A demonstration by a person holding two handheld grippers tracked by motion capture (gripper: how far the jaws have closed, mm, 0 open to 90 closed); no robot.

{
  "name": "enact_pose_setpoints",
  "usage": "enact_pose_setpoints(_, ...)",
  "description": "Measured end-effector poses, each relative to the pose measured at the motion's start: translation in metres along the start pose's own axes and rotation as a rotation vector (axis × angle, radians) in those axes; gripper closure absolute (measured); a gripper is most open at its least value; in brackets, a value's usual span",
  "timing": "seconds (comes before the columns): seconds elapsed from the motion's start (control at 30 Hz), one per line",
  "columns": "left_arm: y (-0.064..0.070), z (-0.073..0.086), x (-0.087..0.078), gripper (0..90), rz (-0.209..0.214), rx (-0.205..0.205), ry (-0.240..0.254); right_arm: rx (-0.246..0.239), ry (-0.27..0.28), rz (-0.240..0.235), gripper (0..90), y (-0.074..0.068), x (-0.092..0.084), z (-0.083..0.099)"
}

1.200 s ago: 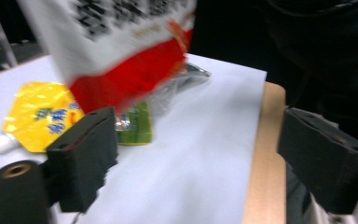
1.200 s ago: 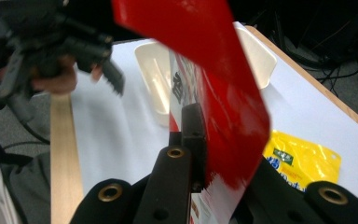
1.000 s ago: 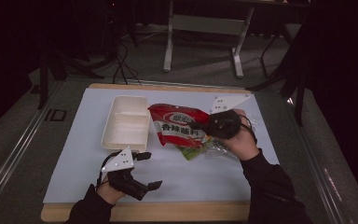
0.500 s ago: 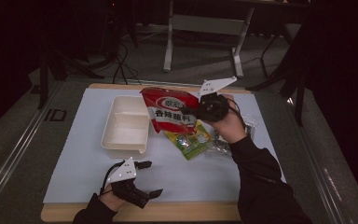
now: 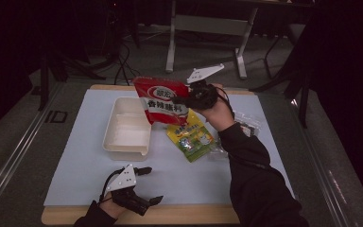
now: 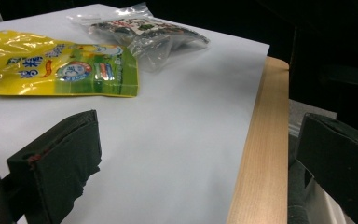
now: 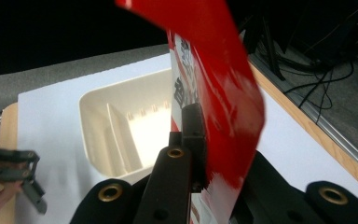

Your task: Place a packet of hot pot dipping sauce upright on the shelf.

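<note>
Looking down from the high view, a white tray (image 5: 126, 128) sits on a white mat (image 5: 75, 165). The right gripper (image 5: 196, 97) holds a red packet (image 5: 163, 105) in the air just beside the tray's far right corner, its jaws clamped on the packet's right edge. A yellow packet (image 5: 190, 138) lies flat on the mat to the right of the tray, with a clear bag (image 5: 246, 125) further right. The left gripper (image 5: 144, 184) hovers near the table's front edge, on the near side of the tray, jaws spread wide and empty. In the left gripper view, the yellow packet (image 6: 60, 70) and clear bag (image 6: 144, 30) lie side by side beyond the wide-apart jaws. In the right gripper view, the jaws pinch the red packet (image 7: 219, 88), which hangs upright near the tray (image 7: 121, 126), beside its right rim.
</note>
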State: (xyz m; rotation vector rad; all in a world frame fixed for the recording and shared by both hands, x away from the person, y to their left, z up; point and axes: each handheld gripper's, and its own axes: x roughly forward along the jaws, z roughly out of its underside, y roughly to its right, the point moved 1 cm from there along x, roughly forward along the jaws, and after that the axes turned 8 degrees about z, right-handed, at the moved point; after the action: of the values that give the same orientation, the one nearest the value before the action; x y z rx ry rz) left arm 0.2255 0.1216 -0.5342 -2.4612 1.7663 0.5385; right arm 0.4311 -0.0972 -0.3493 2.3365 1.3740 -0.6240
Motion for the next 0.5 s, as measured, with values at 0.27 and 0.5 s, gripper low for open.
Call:
enact_pose_setpoints(0.27, 0.003, 0.002, -0.006, 1.3, -0.009, 0.011, 0.013, 0.012, 0.001, 0.005, 89.9, 0.007, 0.02, -0.011)
enact_pose_setpoints(0.5, 0.005, 0.005, -0.008, 1.3, -0.017, 0.001, 0.012, 0.015, 0.002, 0.008, 89.9, 0.014, 0.038, -0.023)
